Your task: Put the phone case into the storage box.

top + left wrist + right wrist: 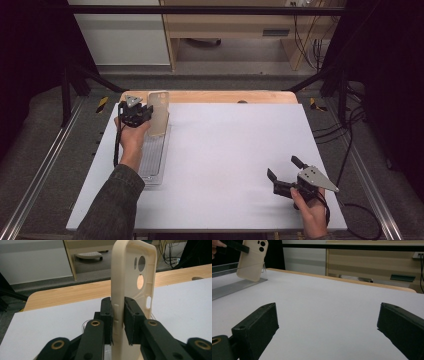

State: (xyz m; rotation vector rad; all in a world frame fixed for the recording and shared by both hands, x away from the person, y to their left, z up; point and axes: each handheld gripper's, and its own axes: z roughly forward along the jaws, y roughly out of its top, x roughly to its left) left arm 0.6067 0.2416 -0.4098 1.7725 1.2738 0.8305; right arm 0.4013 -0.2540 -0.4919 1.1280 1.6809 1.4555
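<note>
A beige phone case (159, 112) stands upright above the far end of a clear plastic tray (152, 160) at the table's left. My left gripper (148, 114) is shut on it. In the left gripper view both pads press on one long side wall of the phone case (133, 277), near its side buttons, with the camera cut-outs at the top; the left gripper (117, 307) points along the table. My right gripper (283, 167) rests low at the table's front right, open with nothing between its jaws. From the right gripper (327, 317), the phone case (252, 261) shows far off, over the tray (234, 286).
A white sheet (225, 150) covers the table, with a wooden edge (225, 96) along the far side. Black frame bars and cables (345, 125) flank the table. A wooden cabinet (235, 25) stands behind.
</note>
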